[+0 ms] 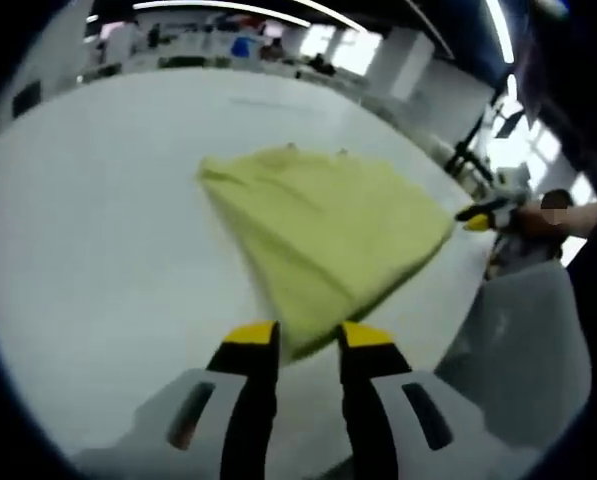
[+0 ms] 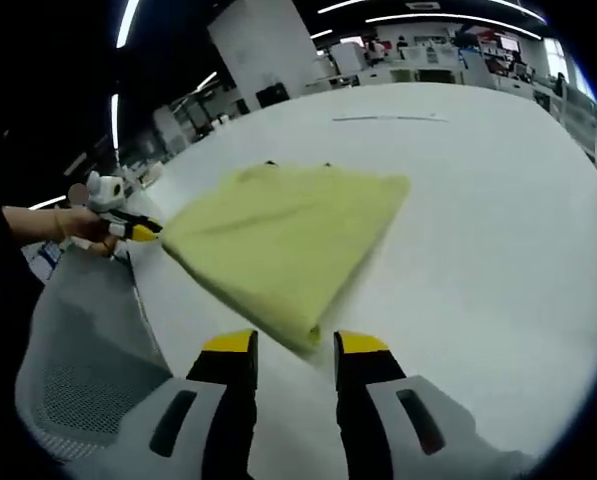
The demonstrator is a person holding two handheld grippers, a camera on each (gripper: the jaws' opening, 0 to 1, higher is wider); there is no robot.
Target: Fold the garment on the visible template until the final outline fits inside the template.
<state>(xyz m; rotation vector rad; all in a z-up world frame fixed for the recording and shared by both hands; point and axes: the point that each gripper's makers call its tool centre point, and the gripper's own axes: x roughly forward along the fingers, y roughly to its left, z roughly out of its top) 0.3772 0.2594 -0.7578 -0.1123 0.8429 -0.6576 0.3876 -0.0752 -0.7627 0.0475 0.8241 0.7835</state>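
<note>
Yellow-green soft cloth garment (image 1: pixel 328 235) lies folded on wide white matte tabletop (image 1: pixel 98 250), near its edge. We hold left gripper (image 1: pixel 308 345) with jaws pinching garment's near corner; right gripper (image 2: pixel 293 350) likewise pinching its near corner. Grey mesh chair back (image 2: pixel 73 350) just beside table. Far behind: open office, ceiling light strips (image 1: pixel 218 8), white pillar (image 2: pixel 263 45), desks.

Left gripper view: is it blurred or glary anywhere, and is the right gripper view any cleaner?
Left gripper view: garment soft with motion blur, windows at right blown out, table bowed by the fisheye. Right gripper view: garment a bit sharper, ceiling strips glare, table evenly lit.
</note>
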